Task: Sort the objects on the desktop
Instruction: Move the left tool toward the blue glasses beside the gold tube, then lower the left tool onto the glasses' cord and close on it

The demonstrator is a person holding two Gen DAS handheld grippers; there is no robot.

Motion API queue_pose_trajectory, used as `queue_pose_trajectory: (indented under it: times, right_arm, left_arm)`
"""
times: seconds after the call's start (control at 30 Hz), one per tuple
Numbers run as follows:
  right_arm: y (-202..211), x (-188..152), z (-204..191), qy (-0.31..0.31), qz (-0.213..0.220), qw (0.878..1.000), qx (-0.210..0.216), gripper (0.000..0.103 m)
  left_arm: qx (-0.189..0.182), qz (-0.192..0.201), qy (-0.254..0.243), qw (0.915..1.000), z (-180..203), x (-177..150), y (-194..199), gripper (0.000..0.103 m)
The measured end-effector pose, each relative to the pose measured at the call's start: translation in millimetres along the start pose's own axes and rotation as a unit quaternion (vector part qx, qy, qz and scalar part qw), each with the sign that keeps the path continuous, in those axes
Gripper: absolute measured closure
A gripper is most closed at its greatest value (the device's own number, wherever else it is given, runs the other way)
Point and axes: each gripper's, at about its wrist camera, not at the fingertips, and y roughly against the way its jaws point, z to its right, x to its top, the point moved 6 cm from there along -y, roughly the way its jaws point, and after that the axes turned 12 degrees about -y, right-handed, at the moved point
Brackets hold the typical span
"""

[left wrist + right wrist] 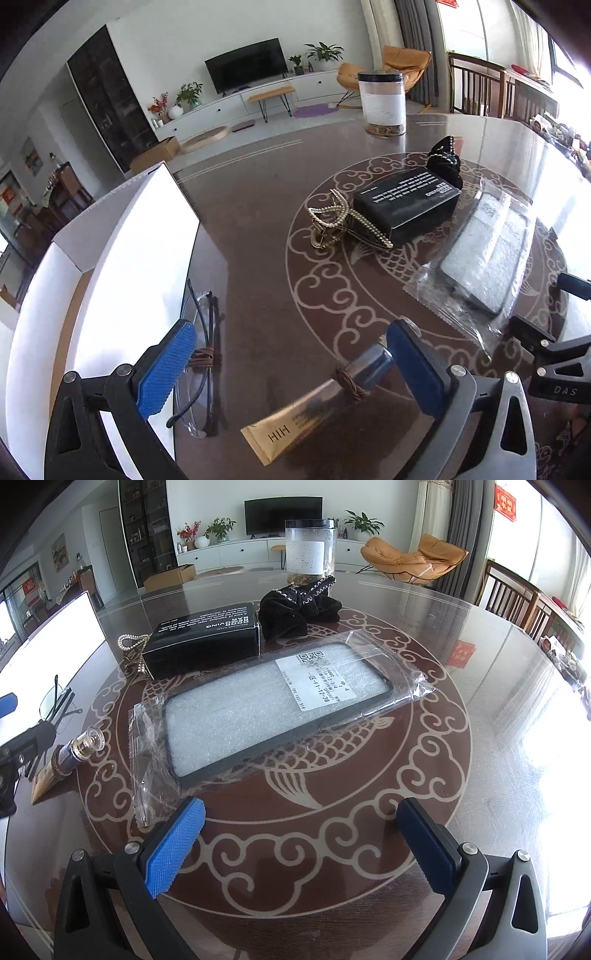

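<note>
Here, your stock, largest to smallest, with the risk each carries.

Worktop (pixel 480 738): glossy; things will likely slide if you nudge them.

White box (pixel 122 258): at the left edge, probably the sorting bin. Its wall stands just beside the glasses, so a careless sweep may knock it.

Bagged phone case (pixel 266 701): centre, just ahead of your right hand-held gripper (pixel 301 845), jaws wide apart and empty. Loose film may slip from the fingers.

Black carton (pixel 406 206): behind the case, touching the pearl clip (pixel 332 221); lift one and you may drag the other.

Tube (pixel 317 410): lying between the spread, empty jaws of your left hand-held gripper (pixel 291 369); it could roll.

Glasses (pixel 199 362): folded, beside the left finger; closing may catch them.
</note>
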Motion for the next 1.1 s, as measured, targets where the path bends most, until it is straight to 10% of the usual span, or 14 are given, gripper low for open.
queue_pose_trajectory:
  times: [0.37,0.6,0.87,1.1]
  right_arm:
    - [0,0,1,0.0,0.0,1.0,0.0,0.0]
    - [0,0,1,0.0,0.0,1.0,0.0,0.0]
    - [0,0,1,0.0,0.0,1.0,0.0,0.0]
    - [0,0,1,0.0,0.0,1.0,0.0,0.0]
  left_arm:
    - [-0.056,-0.08,0.144,0.9848,-35,-10,-75,0.0]
    - [-0.139,-0.055,0.072,0.9861,18,4,-46,0.0]
    - [-0.185,-0.065,0.096,0.976,-15,-4,-40,0.0]
    - [-0.138,-0.089,0.043,0.9856,-7,-18,-52,0.0]
